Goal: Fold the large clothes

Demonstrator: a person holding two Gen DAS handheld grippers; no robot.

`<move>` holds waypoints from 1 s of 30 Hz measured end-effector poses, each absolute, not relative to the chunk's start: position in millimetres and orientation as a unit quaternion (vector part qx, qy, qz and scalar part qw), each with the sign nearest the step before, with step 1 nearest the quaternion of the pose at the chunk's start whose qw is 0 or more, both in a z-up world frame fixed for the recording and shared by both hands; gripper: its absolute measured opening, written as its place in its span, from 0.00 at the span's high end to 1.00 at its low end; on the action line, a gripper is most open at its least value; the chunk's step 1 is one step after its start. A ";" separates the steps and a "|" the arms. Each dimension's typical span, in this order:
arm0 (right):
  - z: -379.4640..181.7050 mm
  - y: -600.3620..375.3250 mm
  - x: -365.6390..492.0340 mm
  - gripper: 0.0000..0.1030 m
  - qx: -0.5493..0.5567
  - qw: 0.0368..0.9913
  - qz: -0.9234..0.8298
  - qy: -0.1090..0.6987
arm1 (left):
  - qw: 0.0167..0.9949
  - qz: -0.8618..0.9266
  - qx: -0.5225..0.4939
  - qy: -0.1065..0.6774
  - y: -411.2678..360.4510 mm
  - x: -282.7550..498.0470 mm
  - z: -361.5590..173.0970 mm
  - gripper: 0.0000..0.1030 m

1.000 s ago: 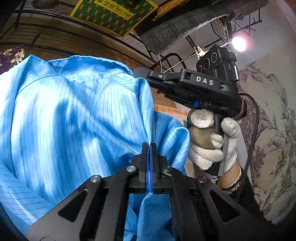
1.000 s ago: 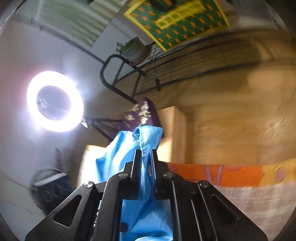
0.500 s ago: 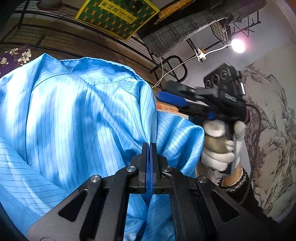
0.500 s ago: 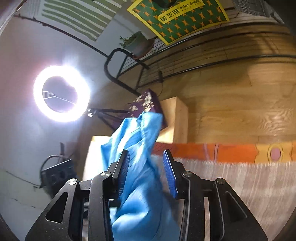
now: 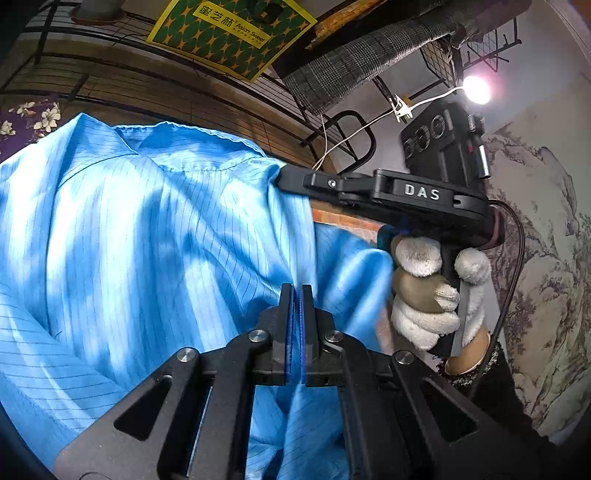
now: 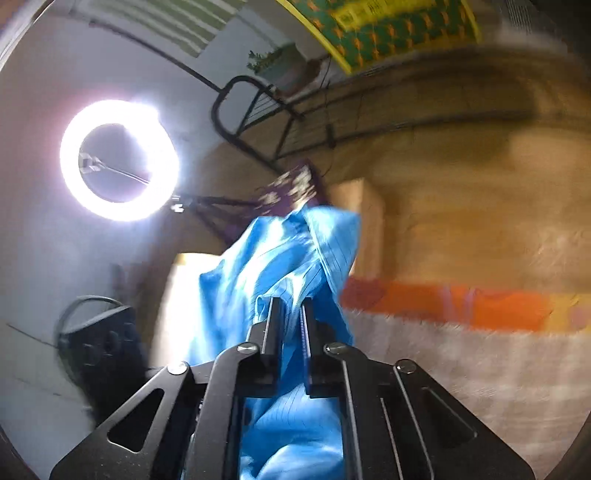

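With the left gripper [image 5: 295, 295] clamped on the blue shirt [image 5: 147, 240] and the right gripper [image 6: 290, 310] just re-closed on its cloth near the collar, the shirt hangs lifted, no fold yet visible.

— What colours am I getting on the garment?

— I read the shirt [image 5: 147, 236] as bright blue with thin dark pinstripes. Upper middle, the poster [image 5: 229, 33] is yellow-edged, green with dark star shapes.

— And on my right?

— A white knit glove [image 5: 432, 295], a grey plaid cloth [image 5: 362, 51] above it. Through the other camera, I see an orange band [image 6: 461, 302] across the blanket.
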State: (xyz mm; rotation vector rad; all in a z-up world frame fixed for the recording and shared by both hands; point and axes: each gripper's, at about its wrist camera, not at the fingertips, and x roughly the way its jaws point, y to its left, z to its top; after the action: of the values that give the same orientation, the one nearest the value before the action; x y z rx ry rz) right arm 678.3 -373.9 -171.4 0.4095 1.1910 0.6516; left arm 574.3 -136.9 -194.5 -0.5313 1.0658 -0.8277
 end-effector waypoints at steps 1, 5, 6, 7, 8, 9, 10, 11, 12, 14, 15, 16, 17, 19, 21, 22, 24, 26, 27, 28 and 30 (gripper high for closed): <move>-164.6 -370.9 678.8 0.97 0.160 0.772 0.282 0.546 | 0.744 -0.380 -0.248 0.491 -137.7 576.2 -195.0 1.00; -136.0 -356.3 683.3 0.99 0.026 0.823 0.203 0.530 | 0.753 -0.369 -0.264 0.476 -137.7 585.3 -193.7 0.76; -130.5 -350.5 682.8 0.99 -0.007 0.830 0.189 0.524 | 0.760 -0.363 -0.263 0.471 -138.6 589.2 -192.8 0.76; -126.3 -346.6 682.6 0.99 -0.027 0.834 0.182 0.520 | 0.769 -0.349 -0.259 0.469 -139.2 594.1 -192.7 0.76; -122.3 -342.2 681.6 0.99 -0.047 0.838 0.175 0.514 | 0.772 -0.336 -0.273 0.465 -138.2 600.7 -194.5 0.76; -119.2 -337.8 679.6 0.99 -0.070 0.843 0.169 0.506 | 0.770 -0.336 -0.282 0.464 -139.1 604.4 -196.2 0.76; -118.4 -335.5 678.3 0.99 -0.081 0.845 0.169 0.501 | 0.768 -0.333 -0.285 0.466 -142.5 610.4 -198.5 0.76; -116.9 -336.0 677.5 0.99 -0.082 0.846 0.171 0.499 | 0.768 -0.330 -0.288 0.468 -146.4 616.4 -201.4 0.76; -116.9 -337.5 678.0 0.99 -0.076 0.846 0.173 0.498 | 0.765 -0.327 -0.294 0.471 -148.4 620.9 -204.6 0.76; -117.4 -342.2 681.6 0.99 -0.060 0.849 0.167 0.498 | 0.743 -0.329 -0.320 0.487 -155.5 631.5 -217.5 0.76; -118.2 -342.3 682.6 0.99 -0.054 0.849 0.169 0.498 | 0.733 -0.332 -0.320 0.500 -162.7 637.1 -225.3 0.76; -120.2 -342.3 684.9 0.99 -0.046 0.848 0.170 0.499 | 0.731 -0.329 -0.318 0.506 -166.9 638.9 -230.1 0.76; -123.1 -339.3 688.0 0.99 -0.042 0.848 0.169 0.500 | 0.733 -0.324 -0.311 0.511 -170.9 639.9 -233.2 0.76; -131.6 -334.1 694.5 0.99 -0.045 0.848 0.161 0.504 | 0.735 -0.317 -0.304 0.517 -172.7 639.4 -236.2 0.76; -145.6 -332.5 703.9 0.99 -0.034 0.844 0.158 0.511 | 0.738 -0.311 -0.300 0.518 -166.2 635.9 -230.0 0.76; -152.8 -334.6 709.3 0.99 -0.012 0.838 0.167 0.520 | 0.744 -0.306 -0.297 0.515 -159.8 633.9 -224.6 0.76; -169.1 -343.4 723.8 0.97 0.061 0.817 0.190 0.540 | 0.749 -0.303 -0.297 0.509 -145.4 629.9 -215.3 0.76; -178.8 -356.2 733.4 0.97 0.128 0.805 0.192 0.546 | 0.761 -0.294 -0.292 0.500 -124.3 623.0 -203.0 0.76; -179.9 -362.9 735.7 0.97 0.153 0.800 0.194 0.546 | 0.763 -0.295 -0.298 0.493 -107.5 618.3 -194.7 0.76; -177.3 -366.8 734.5 0.97 0.159 0.802 0.198 0.541 | 0.763 -0.296 -0.301 0.488 -97.4 616.0 -190.0 0.76; -163.1 -377.4 726.4 0.97 0.154 0.814 0.211 0.518 | 0.777 -0.296 -0.297 0.470 -65.7 606.0 -176.1 0.76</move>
State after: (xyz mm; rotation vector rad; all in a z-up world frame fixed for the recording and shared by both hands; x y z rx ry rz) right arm 726.4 -377.4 -163.1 0.3280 1.1059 0.4510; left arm 606.0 -65.7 -176.1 -0.6422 1.0159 -0.6404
